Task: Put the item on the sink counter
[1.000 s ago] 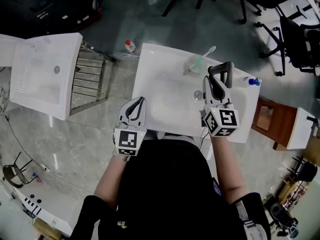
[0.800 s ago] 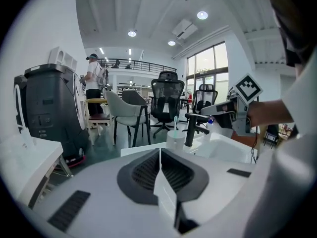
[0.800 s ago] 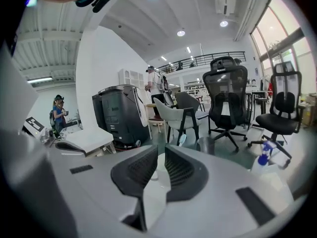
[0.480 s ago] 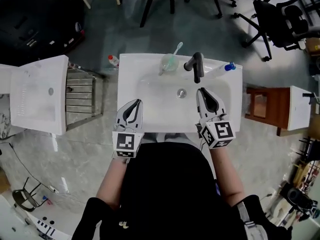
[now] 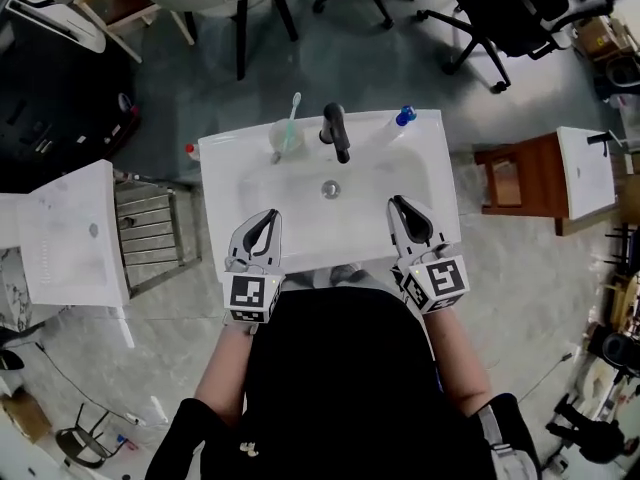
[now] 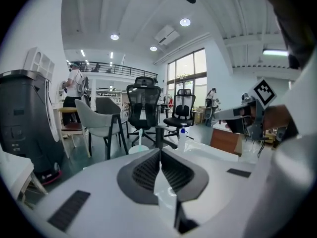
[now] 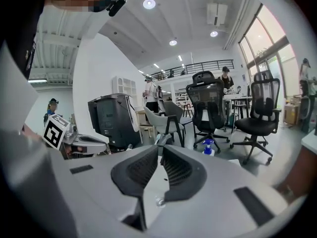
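Sink counter (image 5: 222,168): toothbrush cup (image 5: 283,138) beyond left gripper (image 5: 268,215)

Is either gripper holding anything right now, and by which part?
Nothing is held. The left gripper and right gripper are both shut and empty, at the front edge of the sink.

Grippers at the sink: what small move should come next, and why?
Probably just draw both back from the sink: the left gripper and right gripper are shut and empty at its near edge, while the cup and bottle already stand on the counter beside the faucet.
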Motion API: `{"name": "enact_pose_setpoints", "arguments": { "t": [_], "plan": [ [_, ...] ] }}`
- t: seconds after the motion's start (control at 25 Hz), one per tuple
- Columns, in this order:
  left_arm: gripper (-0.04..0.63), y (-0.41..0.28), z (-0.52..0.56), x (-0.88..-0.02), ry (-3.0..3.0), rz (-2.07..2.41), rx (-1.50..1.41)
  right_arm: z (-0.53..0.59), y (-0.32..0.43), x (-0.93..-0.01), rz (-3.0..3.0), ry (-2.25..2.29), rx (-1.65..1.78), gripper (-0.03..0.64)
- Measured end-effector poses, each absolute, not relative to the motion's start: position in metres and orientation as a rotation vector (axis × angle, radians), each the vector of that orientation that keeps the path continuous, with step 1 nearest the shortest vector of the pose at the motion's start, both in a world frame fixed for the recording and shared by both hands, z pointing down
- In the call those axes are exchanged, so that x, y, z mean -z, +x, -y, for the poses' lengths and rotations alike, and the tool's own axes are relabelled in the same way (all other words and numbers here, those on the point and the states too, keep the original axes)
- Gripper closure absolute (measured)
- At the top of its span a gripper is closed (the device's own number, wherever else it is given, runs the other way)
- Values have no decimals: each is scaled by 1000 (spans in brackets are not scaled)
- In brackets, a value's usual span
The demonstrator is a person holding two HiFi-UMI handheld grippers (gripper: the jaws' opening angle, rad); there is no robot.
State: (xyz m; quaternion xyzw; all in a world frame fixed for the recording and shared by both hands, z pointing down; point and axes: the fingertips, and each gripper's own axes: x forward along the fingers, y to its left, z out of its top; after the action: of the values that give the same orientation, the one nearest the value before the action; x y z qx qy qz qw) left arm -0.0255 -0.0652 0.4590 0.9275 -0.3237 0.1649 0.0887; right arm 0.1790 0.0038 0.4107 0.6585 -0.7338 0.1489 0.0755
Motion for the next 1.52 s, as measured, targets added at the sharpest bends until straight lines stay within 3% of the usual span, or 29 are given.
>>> {"name": "enact_pose_setpoints", "arguments": {
  "t": [0.68,1.52],
  "plan": [
    [569,67,24,-412,2822,620,-189,-76,235,-414,2132,2119,-507,566],
    [573,69,32,-420,2826,707,-293,-71,235,-415,2156,2100,-500,566]
  ]
}}
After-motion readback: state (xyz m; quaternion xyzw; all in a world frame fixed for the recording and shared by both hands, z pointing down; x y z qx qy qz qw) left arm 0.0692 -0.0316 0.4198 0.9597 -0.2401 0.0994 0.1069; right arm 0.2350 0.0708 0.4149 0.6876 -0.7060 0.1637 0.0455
